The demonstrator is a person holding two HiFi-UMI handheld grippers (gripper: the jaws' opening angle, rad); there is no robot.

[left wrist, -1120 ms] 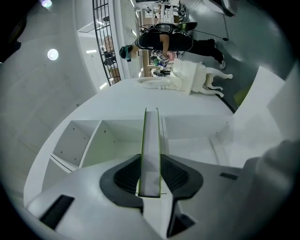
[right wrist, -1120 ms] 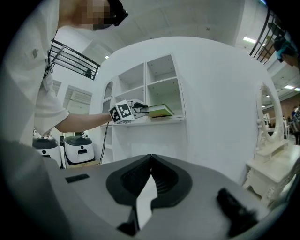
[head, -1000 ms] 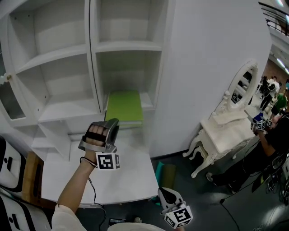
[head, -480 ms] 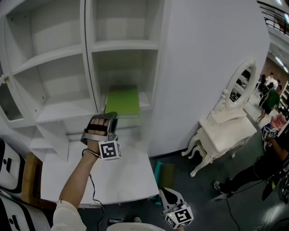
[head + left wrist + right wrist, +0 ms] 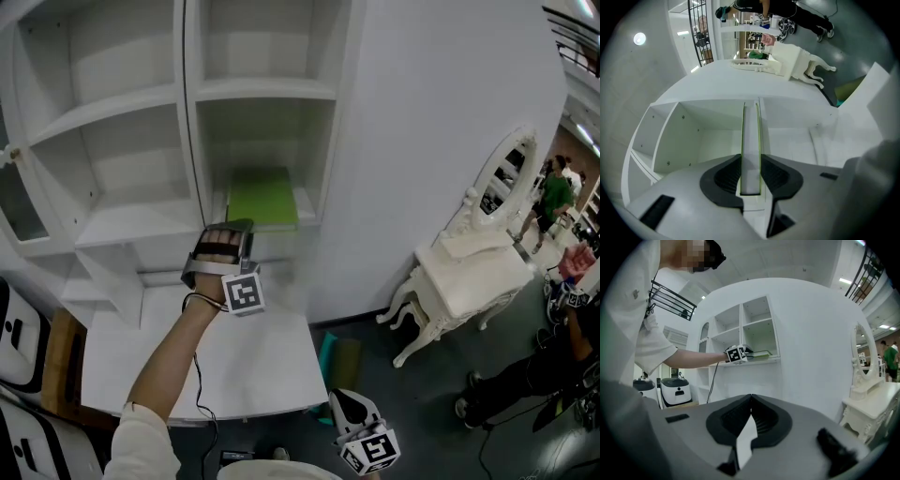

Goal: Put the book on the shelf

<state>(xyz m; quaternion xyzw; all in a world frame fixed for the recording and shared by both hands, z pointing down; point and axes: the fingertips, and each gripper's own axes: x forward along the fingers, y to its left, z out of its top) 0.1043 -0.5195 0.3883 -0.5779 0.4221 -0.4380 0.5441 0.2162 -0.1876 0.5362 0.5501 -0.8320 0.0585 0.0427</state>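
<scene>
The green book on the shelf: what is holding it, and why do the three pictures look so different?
There is no robot: a person holds a gripping tool in each hand. The head view comes from a camera on the person's head, looking down. In it the left gripper holds the near edge of the green book, which is flat inside a compartment of the white shelf unit. The left gripper view comes from a camera on that tool: its jaws are shut on the book, seen edge-on. The right gripper view comes from the other tool. The right gripper has its jaws together, holding nothing, and looks toward the shelf.
</scene>
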